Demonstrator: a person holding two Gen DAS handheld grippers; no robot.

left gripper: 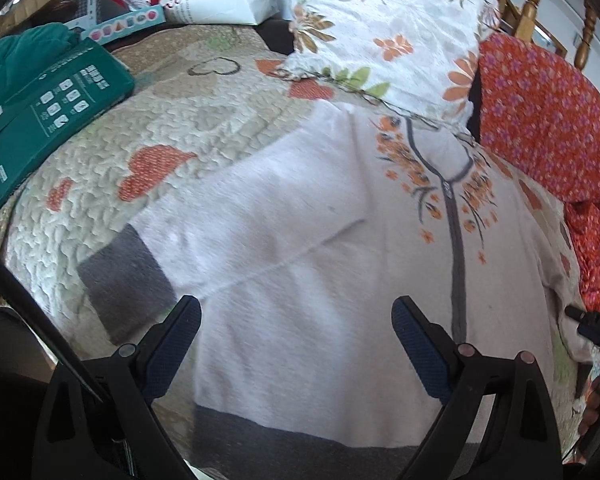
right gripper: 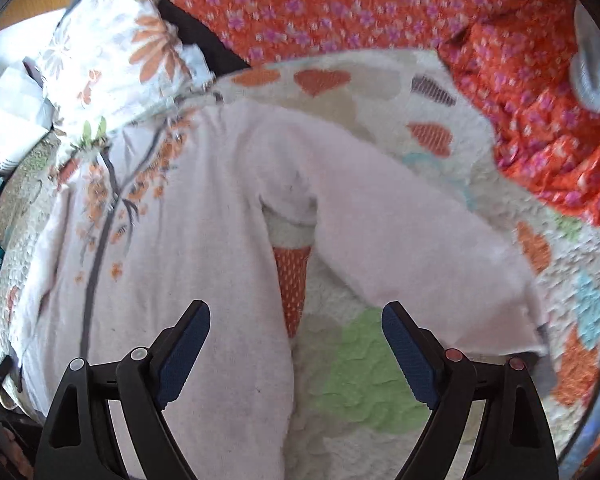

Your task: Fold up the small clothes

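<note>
A heart-patterned quilt fills both frames. On it a pale pink fleece jacket lies flat, long axis running from lower centre up toward the floral pillow, grey zip upward, orange flowers at the collar, sleeves spread sideways. Left hand-held gripper and right hand-held gripper both gape wide, holding nothing.

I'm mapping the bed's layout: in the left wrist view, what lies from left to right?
Green box → heart-patterned quilt → white zip-up jacket → orange flowered fabric.
</note>
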